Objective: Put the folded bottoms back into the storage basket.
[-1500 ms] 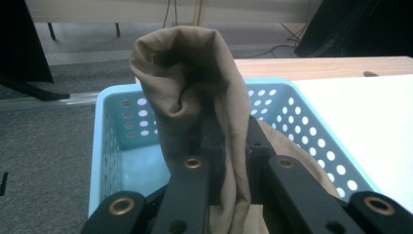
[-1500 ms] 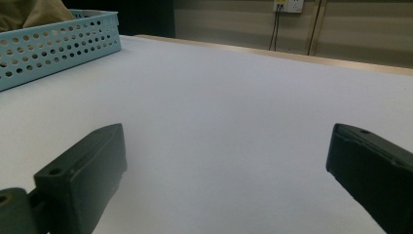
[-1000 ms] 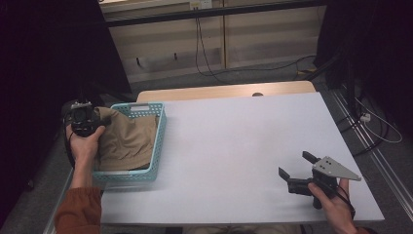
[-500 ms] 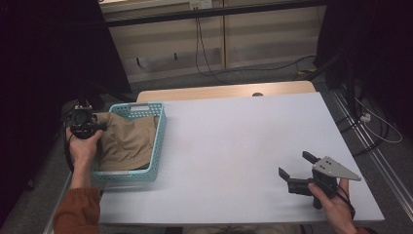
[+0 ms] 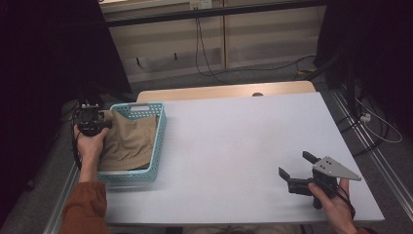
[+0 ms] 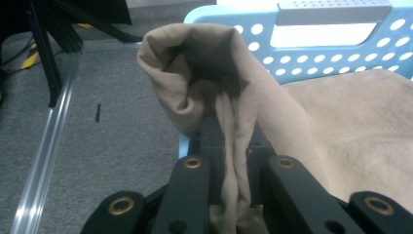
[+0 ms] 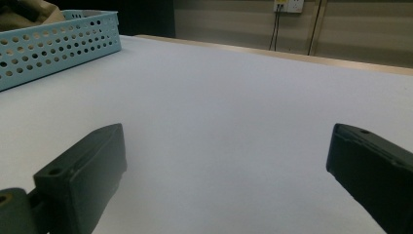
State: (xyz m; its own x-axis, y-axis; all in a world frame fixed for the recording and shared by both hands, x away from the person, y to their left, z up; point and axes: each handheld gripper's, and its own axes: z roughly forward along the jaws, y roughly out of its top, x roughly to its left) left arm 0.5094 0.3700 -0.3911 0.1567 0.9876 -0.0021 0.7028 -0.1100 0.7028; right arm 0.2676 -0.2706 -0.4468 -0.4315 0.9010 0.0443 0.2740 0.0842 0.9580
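A tan cloth (image 5: 130, 141) lies in a light-blue perforated basket (image 5: 159, 141) at the table's left side. My left gripper (image 5: 104, 124) is at the basket's left rim, shut on a bunched fold of the tan cloth (image 6: 229, 112), which rises between its black jaws and curls over above them. The basket (image 6: 336, 48) wall stands behind the fold. My right gripper (image 5: 297, 168) rests near the table's front right corner, open, with only bare table between its fingers (image 7: 83, 175). The basket (image 7: 53, 44) is far off to its left.
The white table (image 5: 234, 141) has a wooden strip along its far edge. Grey floor and a metal rail (image 6: 39, 161) lie left of the basket. Cables hang on the wall behind and run across the floor at the right.
My left gripper has shifted slightly with the cloth fold at the basket's left rim. The right gripper has stayed where it was.
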